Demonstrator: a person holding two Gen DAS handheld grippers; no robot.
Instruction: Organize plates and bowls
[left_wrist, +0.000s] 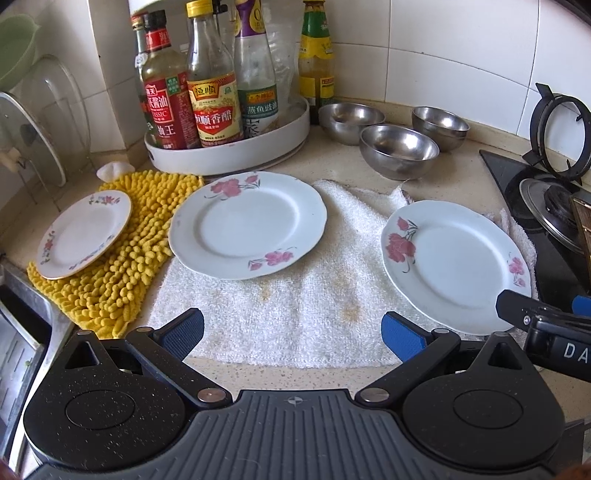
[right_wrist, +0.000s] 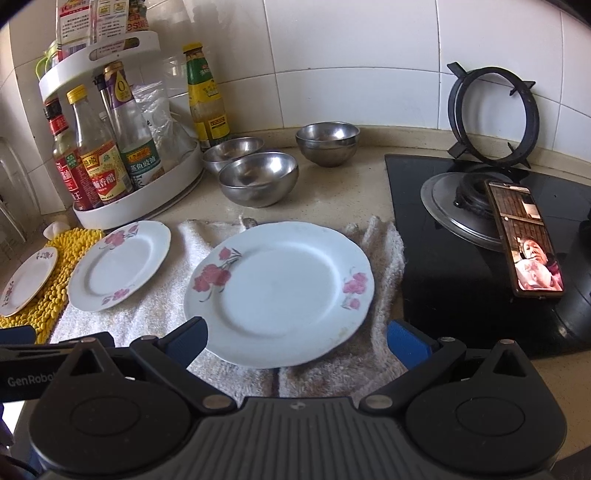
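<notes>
Both the left hand-held gripper (left_wrist: 291, 334) and right hand-held gripper (right_wrist: 297, 341) gape wide, empty, before glossy scalloped porcelain plates (right_wrist: 280, 295) (pink-flowered) on nubby terry towel (left_wrist: 295, 314).

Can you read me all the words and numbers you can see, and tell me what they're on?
"恒顺香醋": vinegar bottle.
"蒸鱼豉油": fish soy sauce bottle.
"酱油", "CLASSIC": soy sauce bottle.
"GenRobo", cut off: left tool, side.
"DA", cut off: right tool, side.
"0": purple label.
Yellow-capped bottle, upper-tier packets: too blurred.
</notes>
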